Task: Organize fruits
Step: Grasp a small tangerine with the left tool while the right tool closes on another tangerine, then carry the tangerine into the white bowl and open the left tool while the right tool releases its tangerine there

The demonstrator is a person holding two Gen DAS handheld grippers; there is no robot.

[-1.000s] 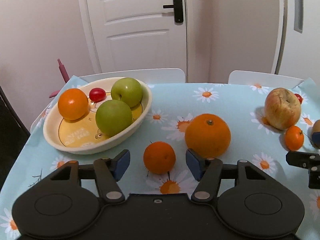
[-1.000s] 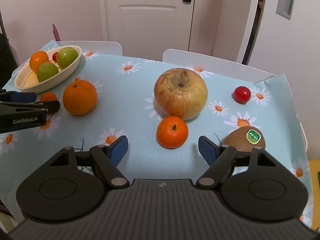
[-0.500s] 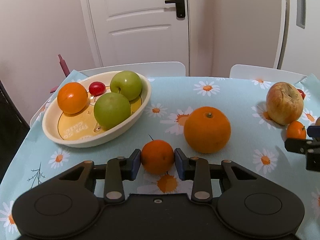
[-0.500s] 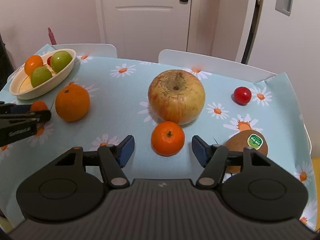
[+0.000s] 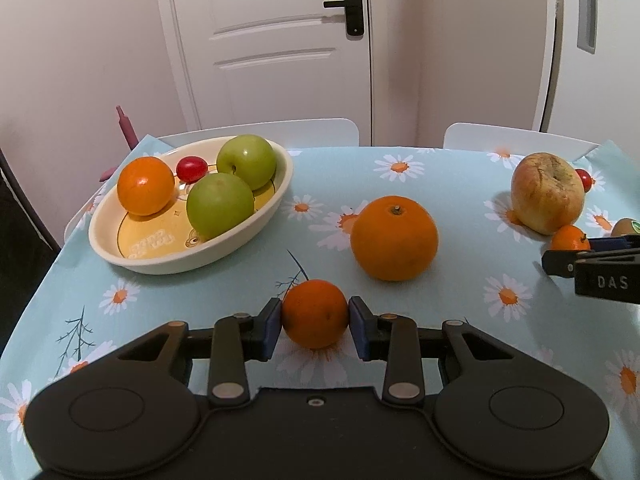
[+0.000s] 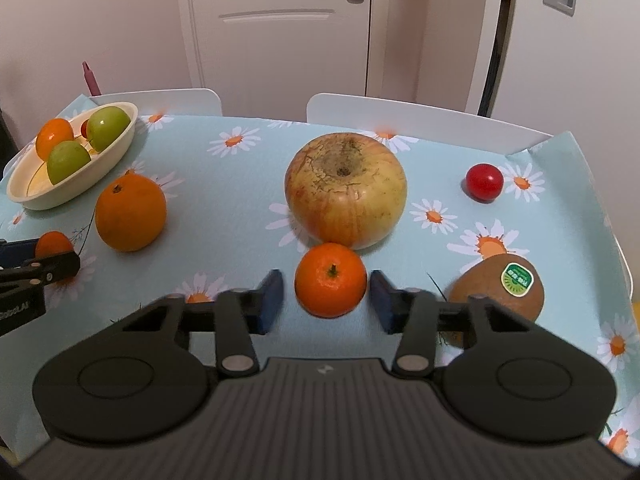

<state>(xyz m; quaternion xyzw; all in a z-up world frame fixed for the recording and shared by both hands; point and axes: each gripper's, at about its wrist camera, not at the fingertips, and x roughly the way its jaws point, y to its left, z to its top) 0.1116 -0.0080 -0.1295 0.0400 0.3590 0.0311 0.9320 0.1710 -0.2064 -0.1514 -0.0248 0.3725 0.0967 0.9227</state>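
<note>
big apple point(image 6: 346, 190): mid-table on the daisy cloth, touching the mandarin in front of it. Probably the heaviest piece, hard but bruisable, skin looks wrinkled. Too broad for an easy pinch, so best taken across the widest part, low down.

large orange point(image 5: 394, 238): loose on the cloth between the bowl and the apple. Firm, dimpled peel, decent friction. Squeeze at the equator or likely to squirt out.

kiwi point(image 6: 498, 286): right of the right gripper, sticker up, partly behind a finger. Softish, fuzzy, grippy. Gentle pinch across the short side.

right mandarin point(image 6: 330, 280): sitting between the pads of the right gripper point(image 6: 326, 304), which have just been closing in; a sliver of gap visible on each side, so not clamped yet. Light, thin loose peel, dents easily.

left mandarin point(image 5: 315, 314): pinched at its equator by the left gripper point(image 5: 315, 326), pads pressing both sides, fruit resting on the cloth. Light, slightly squishy, no need for more squeeze.

cherry tomato point(image 6: 484, 182): far right, well apart from the rest. Tiny, slick, bursts easily, rolls.

bowl point(image 5: 256, 232): far left, rim clear; holds two green apples, an orange, a small tomato. Room left for the small stuff, probably.
</note>
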